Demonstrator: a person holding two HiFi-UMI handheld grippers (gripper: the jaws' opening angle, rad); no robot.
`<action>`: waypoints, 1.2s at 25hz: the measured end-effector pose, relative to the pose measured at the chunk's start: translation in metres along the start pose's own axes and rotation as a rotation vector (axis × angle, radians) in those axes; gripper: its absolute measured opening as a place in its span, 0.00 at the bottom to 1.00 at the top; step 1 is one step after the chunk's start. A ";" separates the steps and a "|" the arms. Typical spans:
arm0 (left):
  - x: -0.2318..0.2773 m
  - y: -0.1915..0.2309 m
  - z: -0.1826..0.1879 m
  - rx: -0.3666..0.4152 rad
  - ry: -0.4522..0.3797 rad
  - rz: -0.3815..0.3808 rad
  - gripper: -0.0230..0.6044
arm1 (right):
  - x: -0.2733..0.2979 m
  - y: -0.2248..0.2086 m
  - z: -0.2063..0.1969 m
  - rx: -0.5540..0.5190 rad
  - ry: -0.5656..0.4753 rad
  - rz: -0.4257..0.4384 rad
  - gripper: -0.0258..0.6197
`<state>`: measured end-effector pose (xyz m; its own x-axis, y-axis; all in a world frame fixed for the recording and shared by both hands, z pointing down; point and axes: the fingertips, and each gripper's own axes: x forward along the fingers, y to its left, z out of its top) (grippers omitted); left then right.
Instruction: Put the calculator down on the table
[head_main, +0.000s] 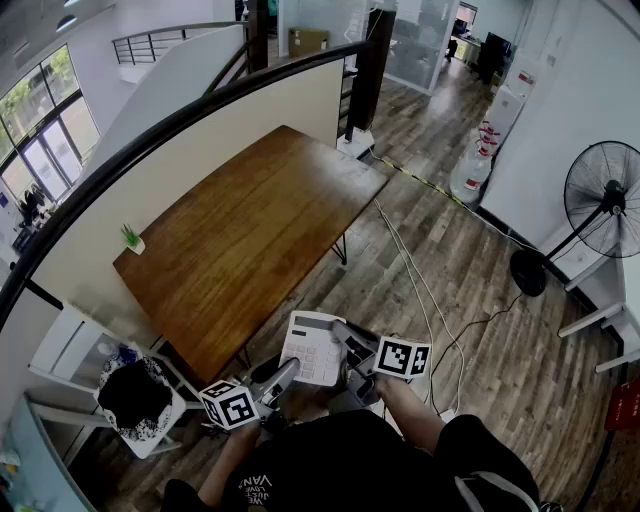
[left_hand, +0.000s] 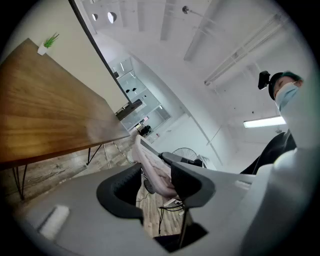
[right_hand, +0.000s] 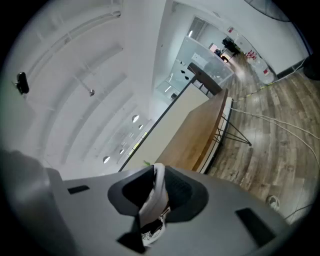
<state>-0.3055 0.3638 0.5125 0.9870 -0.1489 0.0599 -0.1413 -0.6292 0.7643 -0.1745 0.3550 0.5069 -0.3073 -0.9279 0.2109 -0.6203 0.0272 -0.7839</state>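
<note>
In the head view the calculator (head_main: 313, 348) hangs at lower centre, short of the table (head_main: 250, 225), which lies up and left of it. The right gripper (head_main: 347, 342) is clamped on its right edge. The left gripper (head_main: 287, 373) has its jaws apart around the calculator's lower corner.

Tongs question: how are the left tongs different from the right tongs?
The left tongs are wide open, with a gap beside the calculator; the right tongs are clamped on it. The left tongs reach its lower corner, the right tongs its side edge. Both meet the same calculator, short of the table.
</note>
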 end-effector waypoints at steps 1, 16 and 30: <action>0.002 0.000 0.001 -0.001 0.001 0.000 0.32 | 0.000 -0.001 0.002 0.000 -0.001 0.002 0.15; 0.087 0.029 0.028 -0.047 -0.015 0.032 0.31 | 0.031 -0.057 0.075 0.004 0.040 0.002 0.15; 0.214 0.046 0.064 -0.065 -0.092 0.094 0.31 | 0.059 -0.129 0.187 -0.040 0.134 0.040 0.15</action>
<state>-0.1060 0.2547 0.5195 0.9582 -0.2760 0.0760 -0.2244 -0.5593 0.7980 0.0223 0.2276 0.5110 -0.4241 -0.8680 0.2584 -0.6334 0.0804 -0.7697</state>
